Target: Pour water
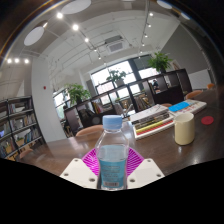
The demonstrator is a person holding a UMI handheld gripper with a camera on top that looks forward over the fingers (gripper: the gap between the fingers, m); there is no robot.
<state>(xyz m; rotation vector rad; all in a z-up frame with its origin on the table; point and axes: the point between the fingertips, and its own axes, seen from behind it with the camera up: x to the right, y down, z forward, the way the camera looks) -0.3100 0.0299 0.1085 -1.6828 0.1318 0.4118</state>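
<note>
Far off on the left, dark shelving [18, 122] lined the wall and potted plants [78, 94] stood by the big windows, none of it in play. Coming across to the middle, there it was: the water bottle [114, 150], clear plastic with a pale blue cap, standing upright and close in, right between the fingers of the gripper [113, 170]. The magenta pads [94, 160] sat tight against its sides, left and right, so the claw looked pinched onto the bottle, holding it just above the near edge of the wooden table [60, 150]. The cap appeared to be on, which would matter before any water could flow. Moving right, a flat stack of what seemed to be books or papers [152, 120] lay further back, and then the cream-coloured cup [184, 128] stood on the table to the right of the bottle, well apart from it. That cup was the likely target. To do this well, the grip had to stay firm on the slick plastic, the bottle had to travel right until its mouth hung over the cup's rim, and the tilt had to come slowly.
</note>
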